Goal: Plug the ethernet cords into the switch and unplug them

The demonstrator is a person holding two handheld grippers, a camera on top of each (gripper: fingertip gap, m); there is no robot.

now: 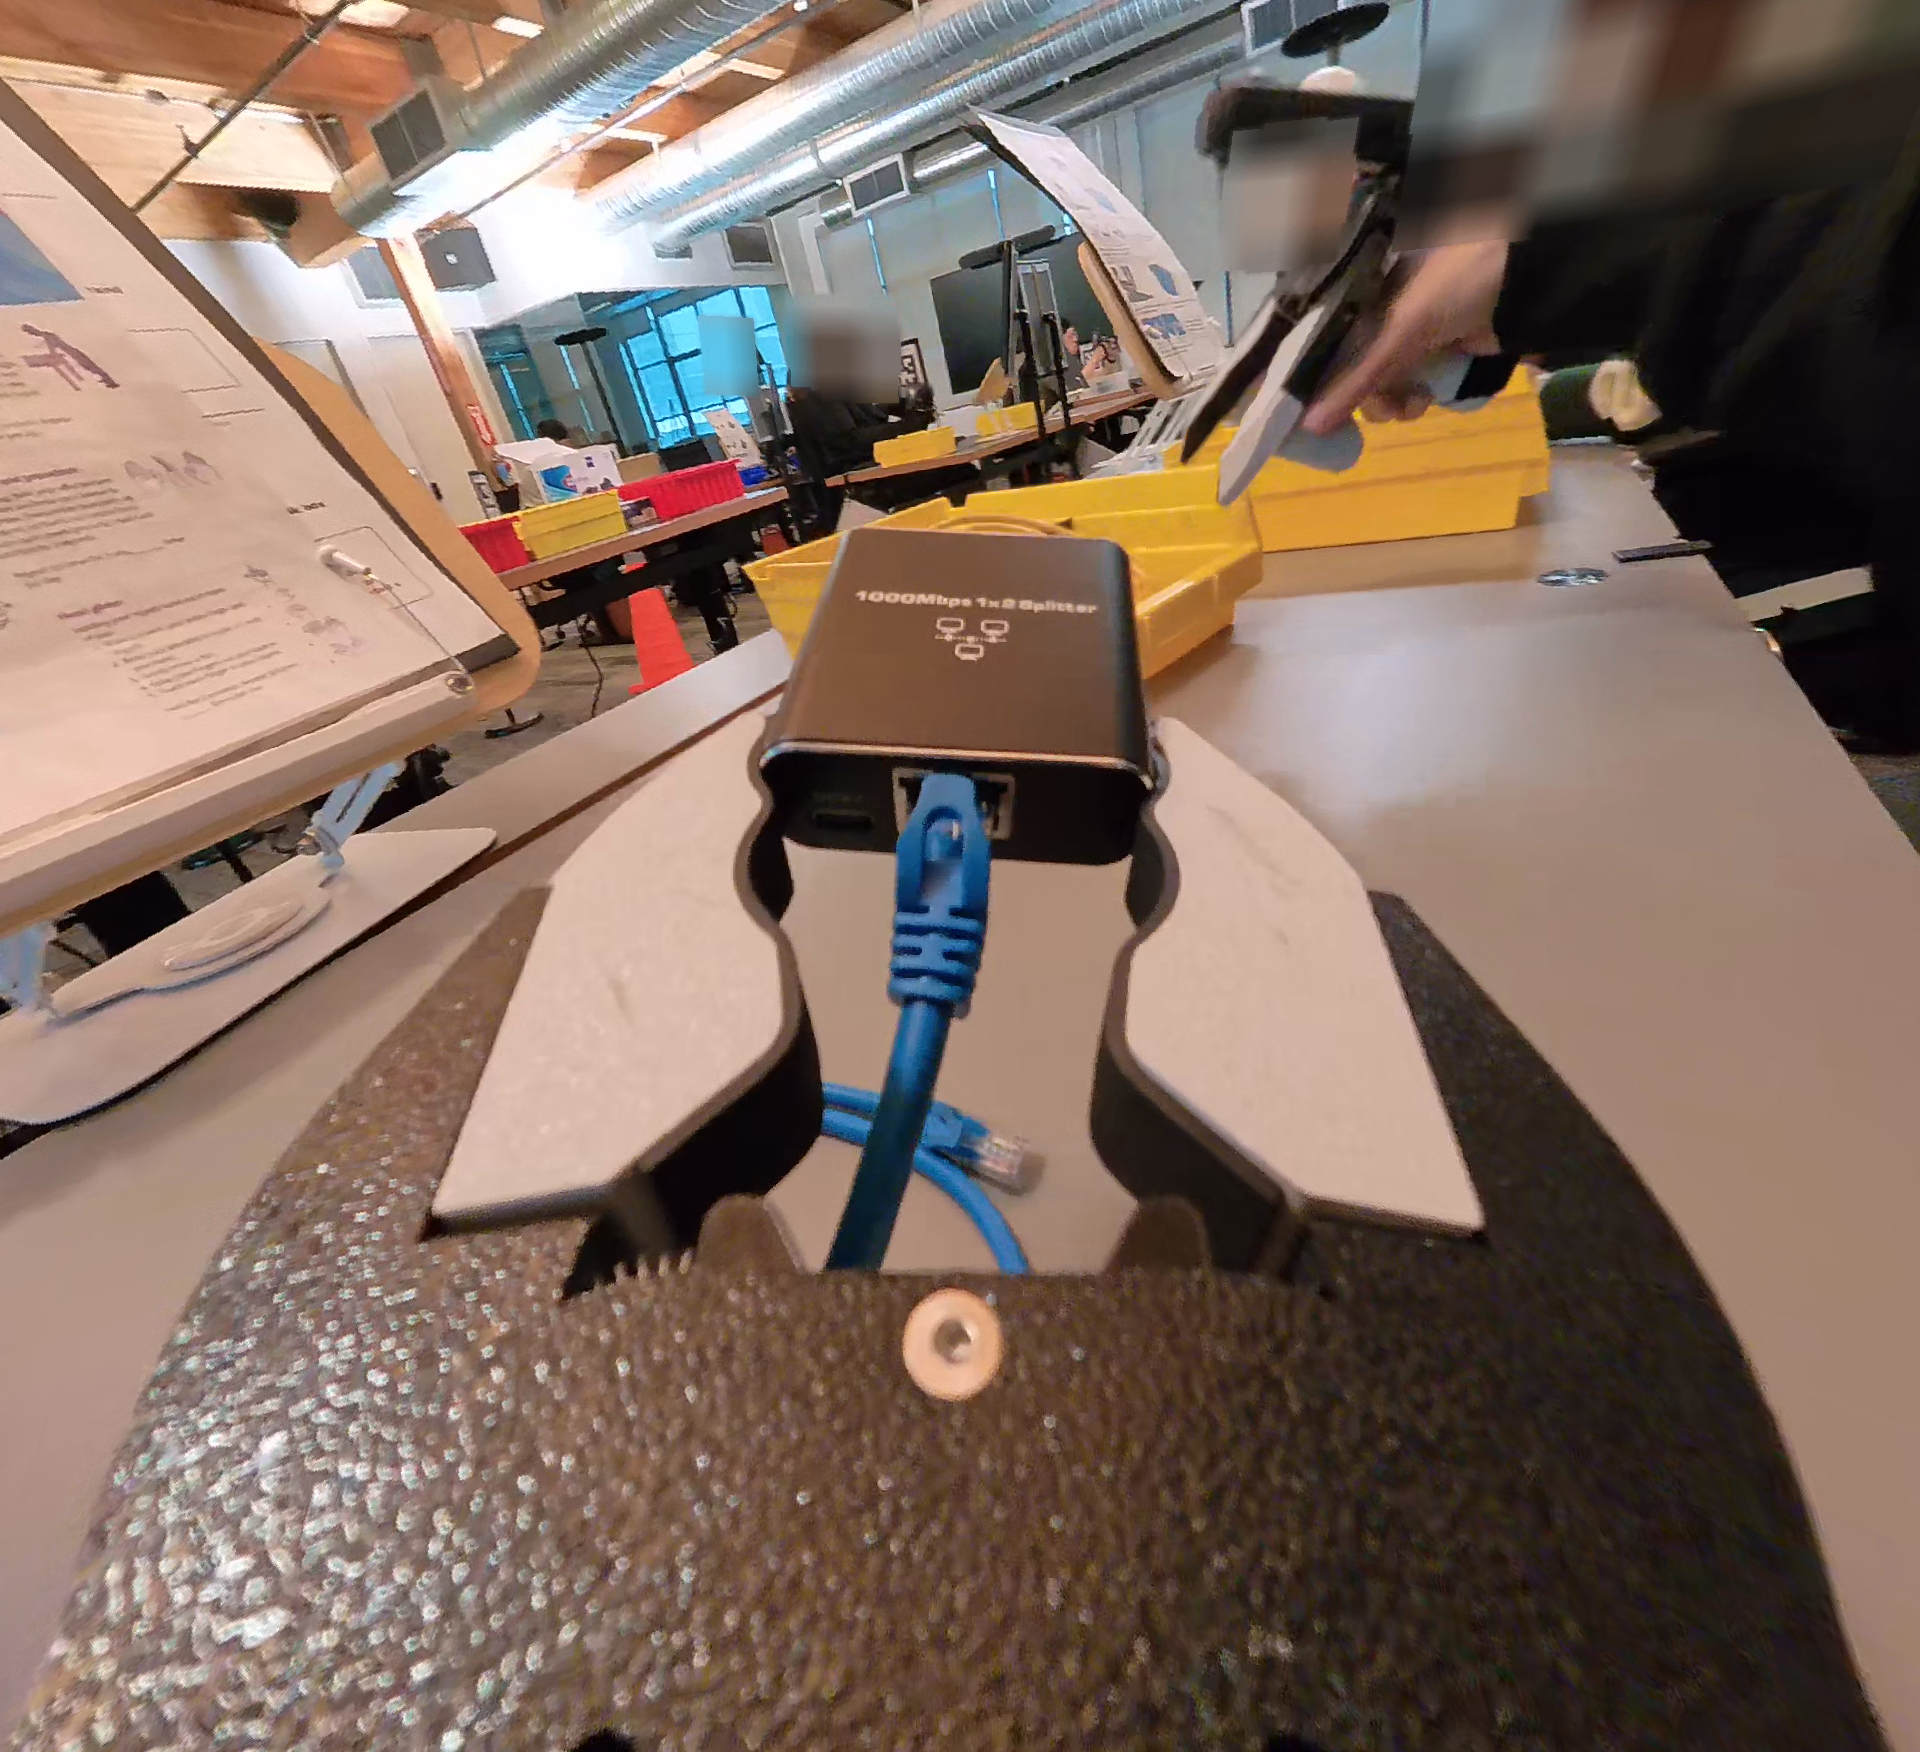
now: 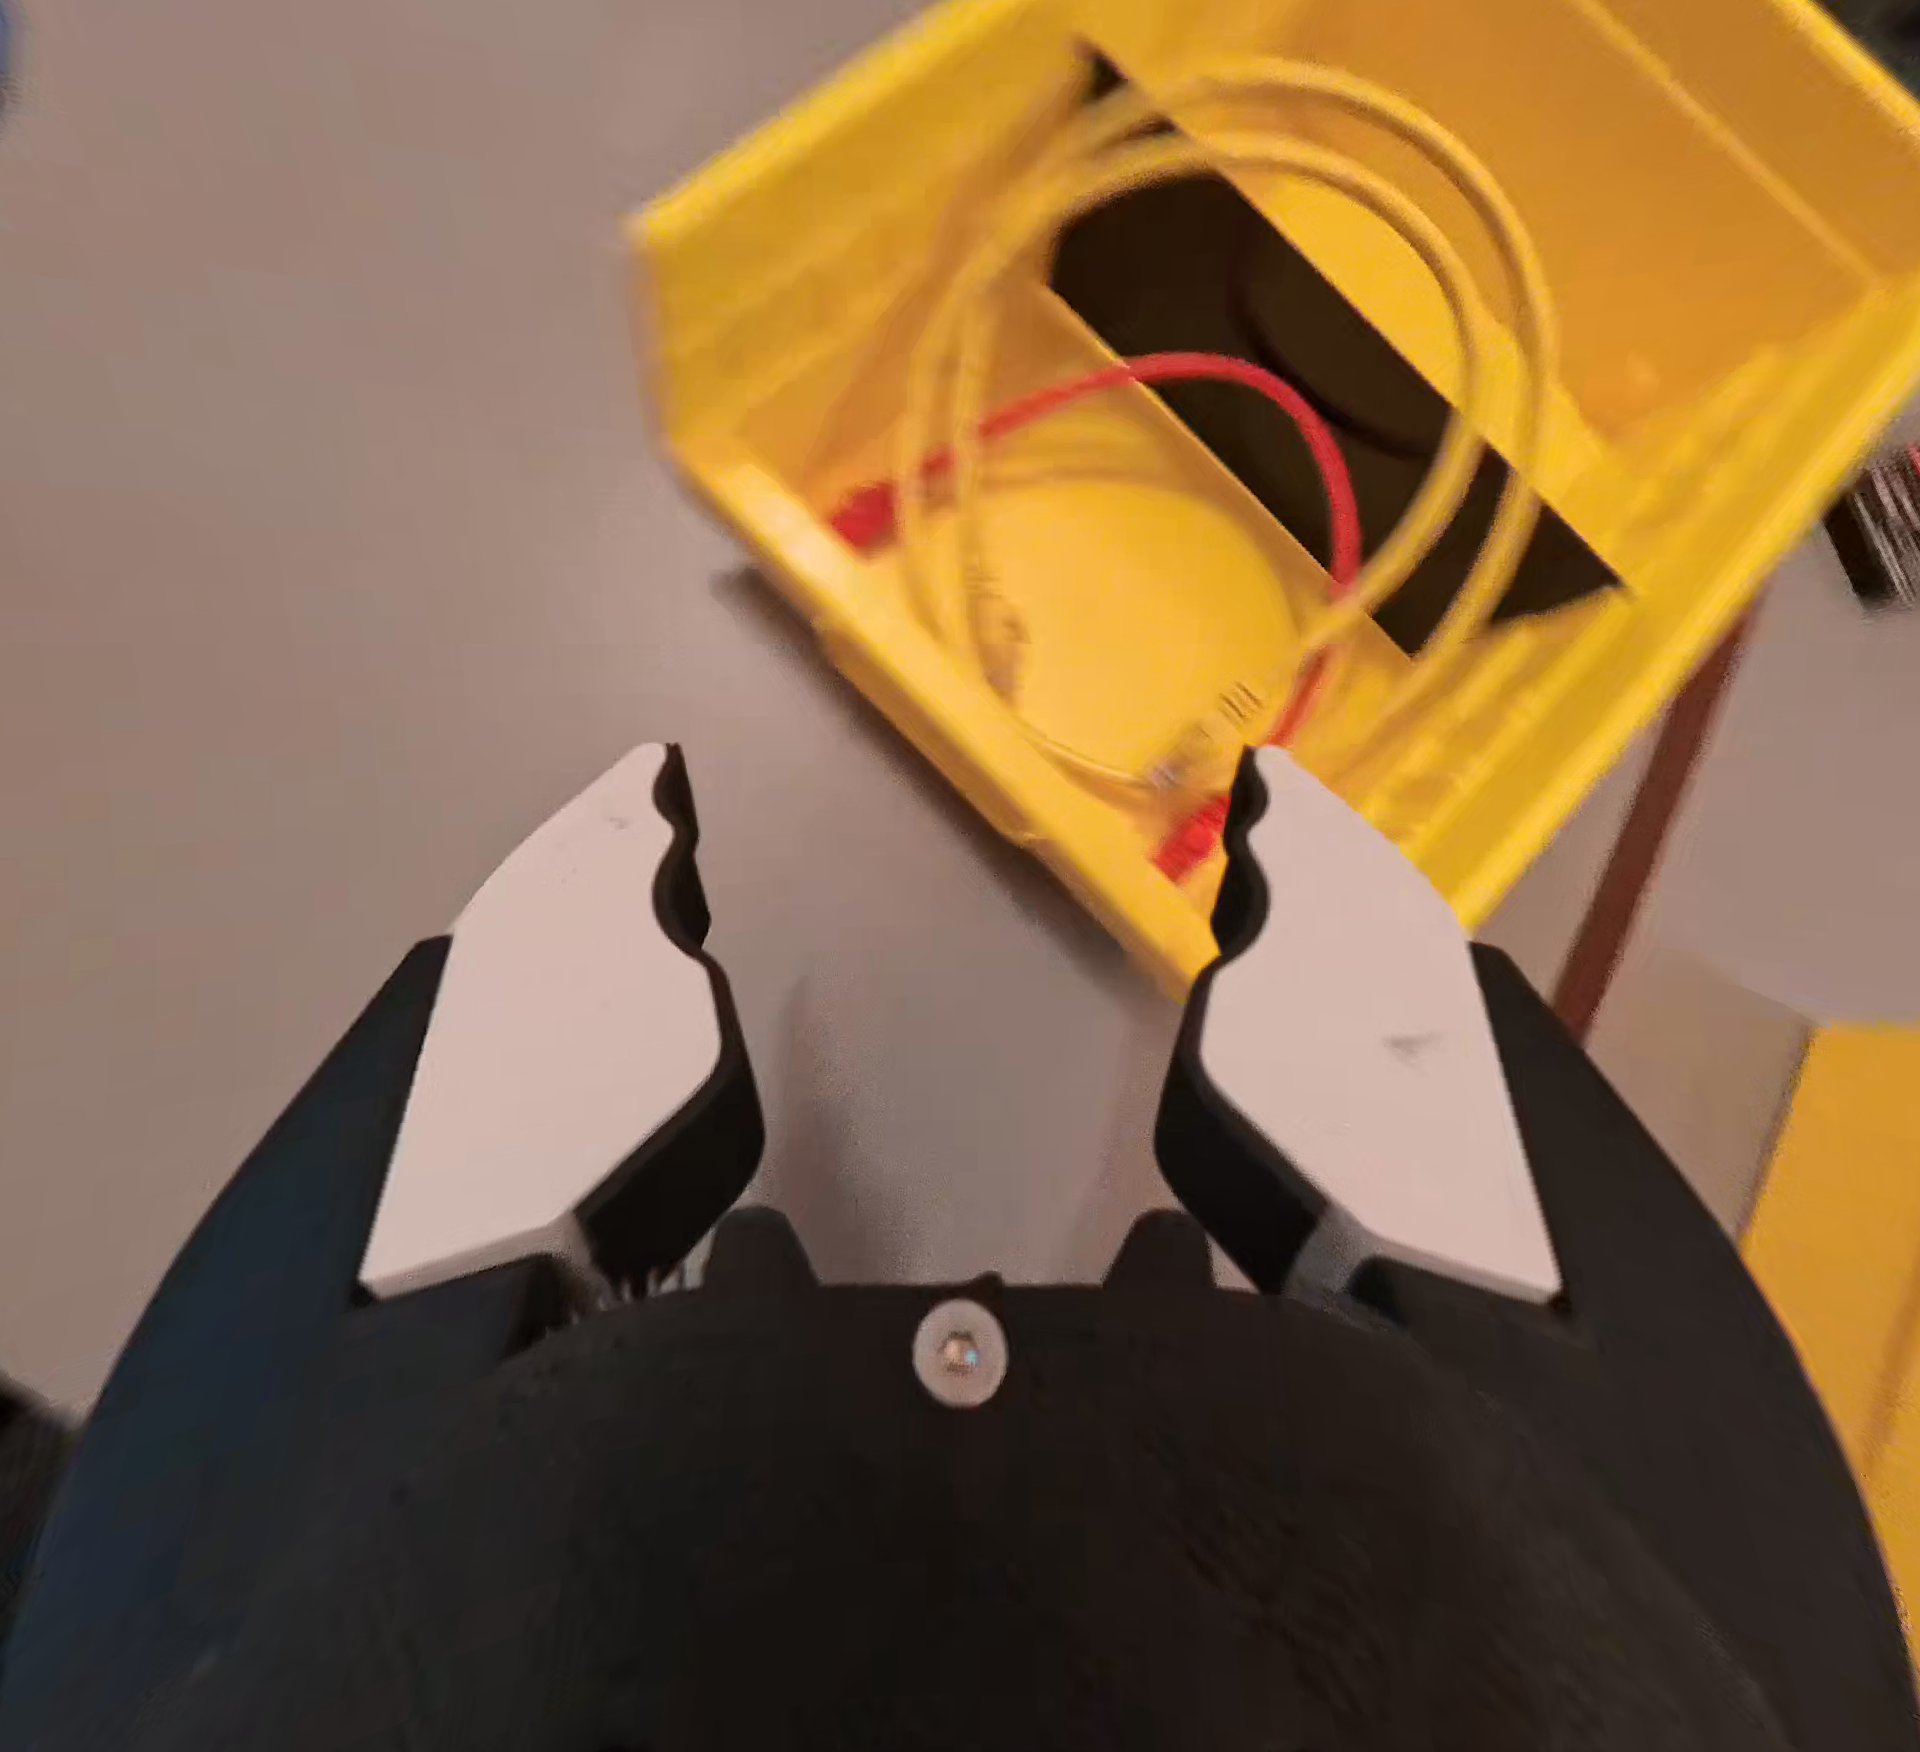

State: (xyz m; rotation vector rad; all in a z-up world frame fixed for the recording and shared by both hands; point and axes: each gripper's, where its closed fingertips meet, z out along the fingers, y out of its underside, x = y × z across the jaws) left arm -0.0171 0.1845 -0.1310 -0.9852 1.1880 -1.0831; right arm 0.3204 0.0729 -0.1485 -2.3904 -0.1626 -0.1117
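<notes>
My left gripper [image 1: 954,793] is shut on the black switch [image 1: 977,653] and holds it by its sides above the grey table [image 1: 1507,767]. A blue ethernet cord [image 1: 925,964] is plugged into the switch's near port; its other plug [image 1: 987,1157] lies loose on the table below. My right gripper [image 2: 961,772] is open and empty, above the table beside a yellow bin [image 2: 790,320]. A coiled yellow cord [image 2: 1247,414] and a red cord [image 2: 1247,383] lie in the bin. The right gripper also shows in the left wrist view [image 1: 1236,445], held by a hand.
A document stand [image 1: 208,476] with a printed sheet stands at the left. More yellow bins [image 1: 1392,476] sit at the far end of the table. A person in dark clothing [image 1: 1714,300] stands at the right. Other tables with red and yellow bins lie beyond.
</notes>
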